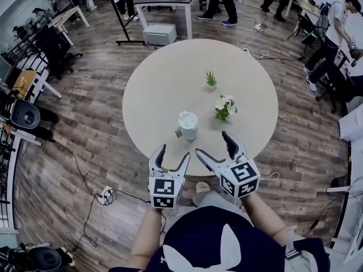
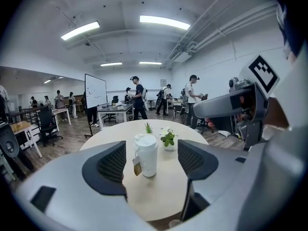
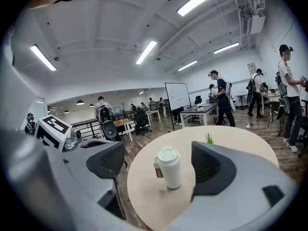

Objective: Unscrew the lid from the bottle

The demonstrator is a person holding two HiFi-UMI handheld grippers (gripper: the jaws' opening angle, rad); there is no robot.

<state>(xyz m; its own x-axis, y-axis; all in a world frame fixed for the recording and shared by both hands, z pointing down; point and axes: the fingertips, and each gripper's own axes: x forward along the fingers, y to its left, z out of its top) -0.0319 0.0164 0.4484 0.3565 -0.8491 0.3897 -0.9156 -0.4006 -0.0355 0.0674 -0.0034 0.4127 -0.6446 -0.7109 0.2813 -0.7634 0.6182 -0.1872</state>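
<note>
Right, left gripper point(image 1: 174, 153) and right gripper point(image 1: 212, 143) hover at the near edge of the round table point(image 1: 148, 95), jaws spread wide, gripping nothing; the white bottle point(image 1: 188, 127) (lid point(image 1: 187, 118) on) stands upright just beyond, left of the flowers point(image 1: 224, 106).

On the table point(image 1: 164, 78) the bottle point(image 1: 188, 125) stands left of the flowers point(image 1: 224, 107), before the plant point(image 1: 211, 79).

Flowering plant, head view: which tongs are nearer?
Right. The right tongs hover just short of the flowering plant, on the person's side of it. The left tongs are farther off to its left, beyond the bottle.
</note>
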